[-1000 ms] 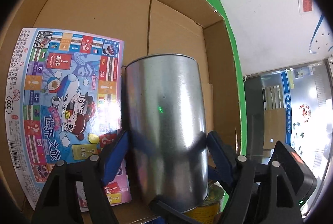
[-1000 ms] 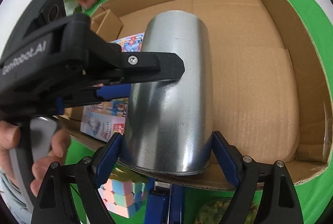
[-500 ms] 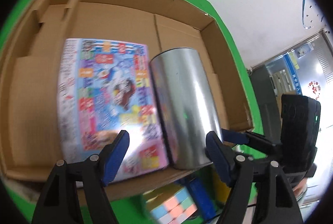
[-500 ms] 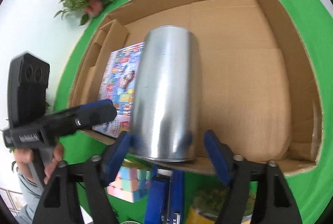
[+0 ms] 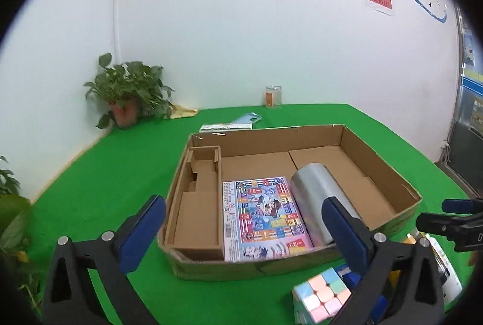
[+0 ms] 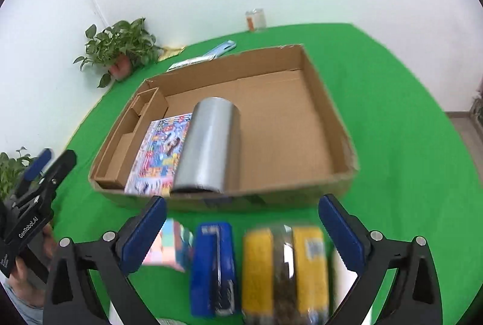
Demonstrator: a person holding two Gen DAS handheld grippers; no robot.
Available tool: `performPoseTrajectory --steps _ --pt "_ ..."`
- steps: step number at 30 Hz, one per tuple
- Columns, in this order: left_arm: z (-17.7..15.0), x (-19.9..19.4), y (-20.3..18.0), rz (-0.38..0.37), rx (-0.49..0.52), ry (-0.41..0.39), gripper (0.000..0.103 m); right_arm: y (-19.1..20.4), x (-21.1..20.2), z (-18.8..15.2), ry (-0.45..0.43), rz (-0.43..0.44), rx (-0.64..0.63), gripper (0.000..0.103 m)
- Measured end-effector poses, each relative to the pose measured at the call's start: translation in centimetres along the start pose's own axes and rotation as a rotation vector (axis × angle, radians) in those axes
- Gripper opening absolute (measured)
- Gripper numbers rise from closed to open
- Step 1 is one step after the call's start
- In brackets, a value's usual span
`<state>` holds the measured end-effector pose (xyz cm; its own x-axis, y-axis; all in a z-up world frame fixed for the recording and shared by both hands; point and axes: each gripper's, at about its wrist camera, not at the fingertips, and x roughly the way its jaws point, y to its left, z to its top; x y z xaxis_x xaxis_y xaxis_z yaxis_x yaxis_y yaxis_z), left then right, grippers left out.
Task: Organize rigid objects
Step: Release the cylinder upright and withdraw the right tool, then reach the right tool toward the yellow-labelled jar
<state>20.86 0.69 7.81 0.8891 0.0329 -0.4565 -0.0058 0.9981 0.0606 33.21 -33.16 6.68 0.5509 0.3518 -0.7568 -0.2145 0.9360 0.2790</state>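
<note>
I have both grippers clear of the cardboard box (image 5: 383, 174), so the step in hand, as I judge it, is picking the next loose thing from the row on the green table (image 6: 392, 83) in front of it.

Going left to right: my left gripper (image 5: 241, 230) has its jaws opening wide with nothing between the pads; it hangs over the near left corner of the box. Inside, the left end is a folded cardboard compartment with nothing in it, then the flat game box (image 5: 262, 219) lies face up, and the silver can (image 6: 208, 147) lies on its side just beside it, touching or nearly so; I cannot tell which. The right half of the box floor is bare.

On the cloth near me sit the pastel cube (image 5: 321, 294), then the blue stapler (image 6: 212, 267), then the yellow-labelled jar (image 6: 285, 267) on its side, and a white bottle (image 5: 446, 267) farthest right. My right gripper (image 6: 241, 234), jaws also opening wide and empty, looks down over the stapler and jar.

To do this well I would take the jar across its round body, centred so it cannot roll out of the pads, and lay it in the bare right half, parallel to the can. The left gripper suits the cube: square the pads to two flat faces before closing.
</note>
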Motion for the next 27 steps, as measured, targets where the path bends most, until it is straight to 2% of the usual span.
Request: performPoseTrajectory --steps 1,2,3,4,5,7,8,9,10,11,13,16,18,21,23,25,27 --pt "-0.4 -0.6 0.1 -0.015 -0.005 -0.002 0.102 -0.2 -0.8 -0.9 -0.021 -0.006 0.006 0.097" --pt "-0.8 -1.6 0.0 -0.037 -0.016 -0.014 0.079 -0.3 -1.9 -1.9 -0.044 -0.004 -0.002 0.082" --pt "-1.0 -2.3 -0.3 -0.053 -0.016 -0.022 0.048 -0.4 -2.4 -2.5 -0.052 -0.007 -0.016 0.055" --pt "-1.2 -2.2 -0.6 -0.057 -0.006 0.0 0.002 -0.2 -3.0 -3.4 -0.061 -0.037 -0.041 0.045" --pt "-1.3 -2.5 -0.9 -0.059 -0.01 0.028 0.005 0.0 -3.5 -4.1 -0.063 -0.058 -0.058 0.041" --pt "-1.4 -3.9 -0.8 -0.102 -0.039 0.001 0.005 0.3 -4.4 -5.5 -0.082 -0.049 -0.074 0.045" --pt "-1.5 -4.6 -0.9 -0.121 -0.058 -0.018 0.013 0.4 -5.0 -6.2 -0.09 -0.03 -0.076 0.066" --pt "-1.5 -5.1 -0.9 -0.14 -0.075 -0.017 0.027 0.5 -5.5 -6.8 -0.1 -0.019 -0.076 0.092" --pt "-1.5 -5.2 -1.0 -0.154 -0.086 -0.003 0.082 0.5 -6.0 -7.2 -0.115 -0.015 -0.078 0.1" --pt "-1.4 -5.4 -1.2 -0.162 -0.097 0.01 0.101 0.4 -6.7 -7.8 -0.143 -0.018 -0.084 0.101" --pt "-1.7 -6.0 -1.6 -0.164 -0.101 -0.024 0.101 0.3 -7.5 -8.5 -0.16 -0.022 -0.103 0.101" --pt "-2.2 -6.3 -2.8 -0.135 -0.043 0.011 0.101 0.3 -7.8 -9.1 -0.146 -0.023 -0.111 0.101" --pt "-2.9 -6.2 -3.0 -0.139 -0.039 0.03 0.101 -0.3 -7.6 -9.6 -0.133 -0.011 -0.115 0.101" --pt "-4.0 -6.1 -3.5 -0.174 -0.031 0.088 0.101 -2.1 -6.8 -10.9 -0.102 -0.011 -0.114 0.1" --pt "-4.9 -5.5 -3.9 -0.199 -0.031 0.136 0.101 -4.0 -6.2 -11.9 -0.078 -0.03 -0.068 0.096" --pt "-5.6 -4.6 -4.6 -0.244 -0.058 0.211 0.101 -6.1 -5.6 -12.3 -0.046 0.01 0.023 0.095" --pt "-6.0 -3.9 -5.3 -0.3 -0.08 0.256 0.101 -7.0 -4.7 -12.2 -0.017 0.04 0.055 0.089"
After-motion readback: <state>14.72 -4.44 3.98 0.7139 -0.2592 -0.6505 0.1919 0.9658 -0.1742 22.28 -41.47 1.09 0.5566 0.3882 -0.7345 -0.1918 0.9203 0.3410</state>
